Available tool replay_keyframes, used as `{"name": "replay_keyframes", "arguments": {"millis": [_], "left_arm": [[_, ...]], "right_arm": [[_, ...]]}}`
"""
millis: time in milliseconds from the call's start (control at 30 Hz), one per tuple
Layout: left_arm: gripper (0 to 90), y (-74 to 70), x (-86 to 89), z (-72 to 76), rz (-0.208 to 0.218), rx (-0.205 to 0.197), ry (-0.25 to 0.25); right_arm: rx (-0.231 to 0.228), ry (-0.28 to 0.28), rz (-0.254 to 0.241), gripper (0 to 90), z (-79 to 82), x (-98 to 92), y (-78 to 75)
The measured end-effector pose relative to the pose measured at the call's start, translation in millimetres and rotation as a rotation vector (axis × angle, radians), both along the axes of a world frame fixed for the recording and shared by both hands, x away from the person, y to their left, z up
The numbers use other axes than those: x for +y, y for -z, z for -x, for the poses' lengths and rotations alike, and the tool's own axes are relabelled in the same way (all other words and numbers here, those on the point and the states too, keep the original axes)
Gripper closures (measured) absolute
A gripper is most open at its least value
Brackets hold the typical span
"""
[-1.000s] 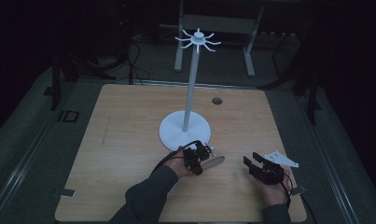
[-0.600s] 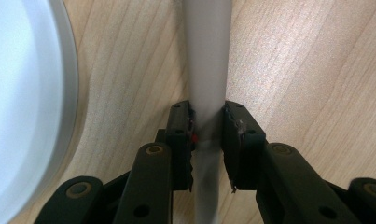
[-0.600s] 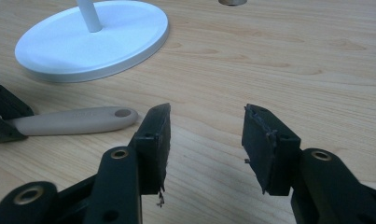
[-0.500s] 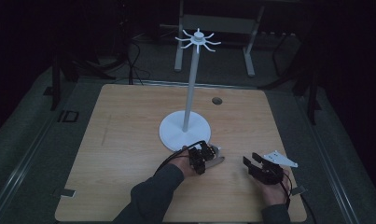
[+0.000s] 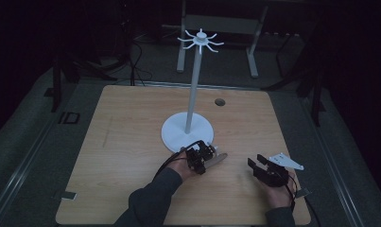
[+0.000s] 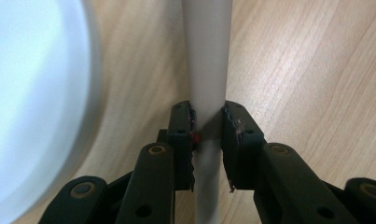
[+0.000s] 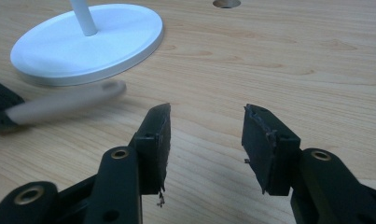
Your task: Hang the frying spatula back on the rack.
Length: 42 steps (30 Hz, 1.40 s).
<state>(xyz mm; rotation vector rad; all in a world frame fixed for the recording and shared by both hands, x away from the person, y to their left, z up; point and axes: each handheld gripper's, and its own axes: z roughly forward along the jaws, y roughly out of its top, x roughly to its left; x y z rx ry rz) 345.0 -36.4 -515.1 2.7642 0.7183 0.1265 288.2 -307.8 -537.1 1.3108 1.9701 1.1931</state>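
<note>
On the wooden bench (image 5: 131, 142), the white stand (image 5: 187, 132) rises at the centre, its round base just beside the left gripper (image 6: 208, 140). Its jaws are closed on a pale grey rod (image 6: 207, 70), held near one end, low over the bench in front of the base. The rod looks stiff, light and smooth, so it may slip; I think a grip nearer its middle would be steadier. The right gripper (image 7: 206, 140) hovers apart with jaws open and empty.
</note>
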Motion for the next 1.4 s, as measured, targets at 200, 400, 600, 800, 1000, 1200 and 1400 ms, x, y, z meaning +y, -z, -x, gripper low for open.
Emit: {"name": "replay_keyframes", "arguments": {"millis": [200,400,600,800,1000,1200,1400], "left_arm": [[74.9,-11.1,11.9,0.7,0.068,-0.058,-0.058],[74.9,-25.5,24.8,5.4,0.144,-0.143,-0.141],[74.9,-41.0,40.6,10.1,0.217,-0.214,-0.201],[74.8,-54.5,53.2,16.7,0.289,-0.288,-0.279],[74.9,-65.5,58.7,23.7,0.338,-0.356,-0.323],[74.9,-76.4,63.1,27.6,0.37,-0.401,-0.362],[74.9,-88.6,66.6,33.7,0.408,-0.478,-0.397]], "right_arm": [[0.0,0.0,0.001,51.9,0.0,0.4,0.5],[-0.007,0.01,0.0,51.9,0.6,-0.5,-0.1],[-0.014,0.017,-0.003,51.8,1.3,-1.6,-0.8],[-0.018,0.02,0.001,51.9,1.3,-1.7,-0.8],[-0.022,0.028,-0.003,51.8,1.5,-2.7,-1.0],[-0.023,0.031,-0.004,51.8,1.5,-2.6,-0.9],[-0.025,0.031,-0.003,51.8,1.6,-2.3,-0.8]]}}
